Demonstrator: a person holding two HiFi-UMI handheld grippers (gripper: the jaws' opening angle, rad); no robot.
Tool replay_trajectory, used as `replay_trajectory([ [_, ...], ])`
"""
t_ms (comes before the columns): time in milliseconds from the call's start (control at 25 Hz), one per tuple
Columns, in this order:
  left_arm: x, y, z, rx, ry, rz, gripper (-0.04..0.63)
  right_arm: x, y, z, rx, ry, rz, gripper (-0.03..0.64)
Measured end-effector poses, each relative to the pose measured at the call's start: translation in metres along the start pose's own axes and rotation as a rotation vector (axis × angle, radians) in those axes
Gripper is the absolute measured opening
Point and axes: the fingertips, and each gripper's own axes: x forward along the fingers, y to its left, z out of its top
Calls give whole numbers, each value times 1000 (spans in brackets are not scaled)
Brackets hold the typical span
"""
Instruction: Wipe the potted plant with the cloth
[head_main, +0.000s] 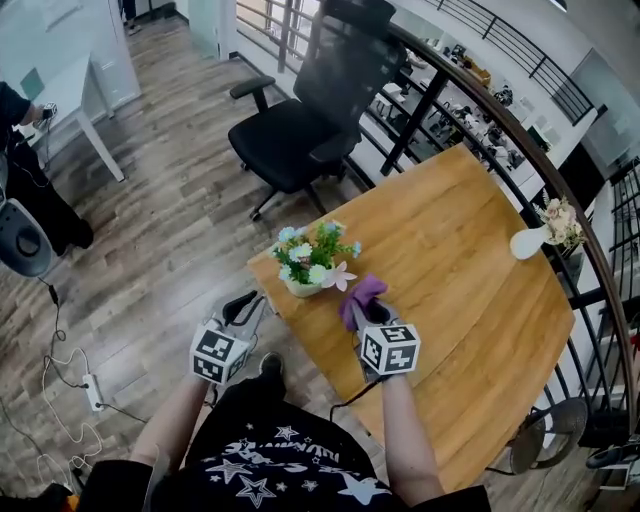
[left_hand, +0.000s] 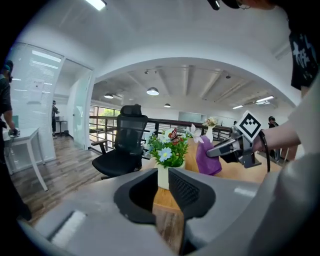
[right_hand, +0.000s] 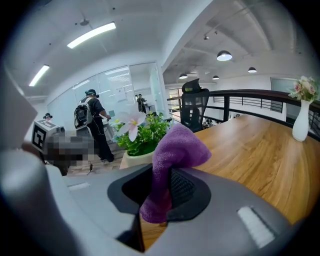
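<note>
The potted plant (head_main: 313, 263), small flowers in a pale pot, stands near the corner of the wooden table (head_main: 470, 300). My right gripper (head_main: 368, 312) is over the table just right of the pot, shut on a purple cloth (head_main: 360, 296) that bunches up above its jaws. In the right gripper view the cloth (right_hand: 175, 150) hangs between the jaws (right_hand: 162, 187), with the plant (right_hand: 142, 137) close behind. My left gripper (head_main: 250, 302) hovers off the table's corner, left of the pot. Its jaws (left_hand: 162, 181) show a narrow empty gap, pointing at the plant (left_hand: 168, 150).
A black office chair (head_main: 300, 130) stands beyond the table's corner. A white vase of flowers (head_main: 530, 240) sits at the table's far right edge, by the railing (head_main: 470, 90). Cables and a power strip (head_main: 92, 392) lie on the wooden floor at the left.
</note>
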Motion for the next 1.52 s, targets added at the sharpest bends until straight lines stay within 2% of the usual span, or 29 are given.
replay_trajectory([
  [80,11,2,-5,29,29,-45,92,10,-7,2,-11,17,-20,83],
  [240,32,-2,-11,81,82,-142,262,29,-21,1,-61,54,-48,81],
  [360,48,-7,-19,134,115,-201,321,40,-26,-2,-136,88,-43,81],
  [600,75,-8,-18,200,136,-273,325,62,-31,-2,-208,157,-35,81],
  [680,84,-7,-19,207,144,-290,350,70,-31,-1,-238,175,-15,81],
  [920,100,-16,-42,226,204,-356,420,92,-22,-1,-450,236,102,81],
  [1160,113,-20,-46,263,221,-359,422,108,-14,6,-613,258,213,80],
  [1280,117,-21,-47,271,238,-358,420,112,-11,6,-660,258,263,80],
  [1360,117,-20,-48,277,249,-361,385,113,-8,5,-689,261,295,78],
  [1520,117,-18,-49,283,258,-363,382,111,-3,-1,-741,278,337,77],
])
